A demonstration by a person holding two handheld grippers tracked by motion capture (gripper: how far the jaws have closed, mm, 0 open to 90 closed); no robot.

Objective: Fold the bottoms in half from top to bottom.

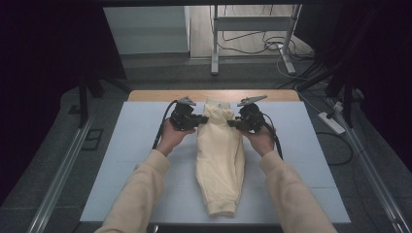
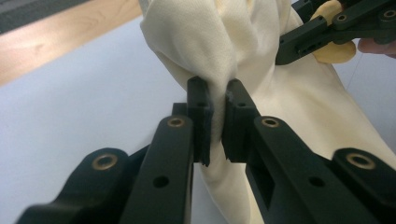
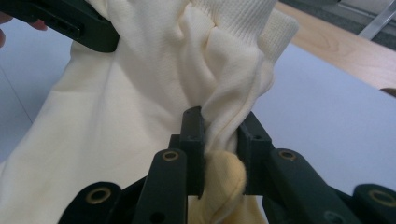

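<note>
A cream sweatshirt point(image 1: 219, 160) lies lengthwise on the white table cover point(image 1: 126, 160), its far end lifted off the surface. My left gripper point(image 1: 198, 121) is shut on a bunched fold at the garment's left side, seen close up as cream cloth point(image 2: 205, 56) pinched between the pads point(image 2: 200, 119). My right gripper point(image 1: 232, 123) is shut on the opposite side, where twisted fabric point(image 3: 140, 121) with a ribbed hem point(image 3: 243, 18) is squeezed between its fingers point(image 3: 192, 140). Both grippers face each other across the cloth. The other gripper shows at the top of each gripper view.
A wooden table edge point(image 1: 160, 95) runs along the far side of the cover. Beyond it stand metal frame legs point(image 1: 214, 43) and loose cables point(image 1: 272, 43) on the floor. A power strip point(image 1: 332, 122) lies at the right. The person's cream sleeves point(image 1: 141, 189) enter from below.
</note>
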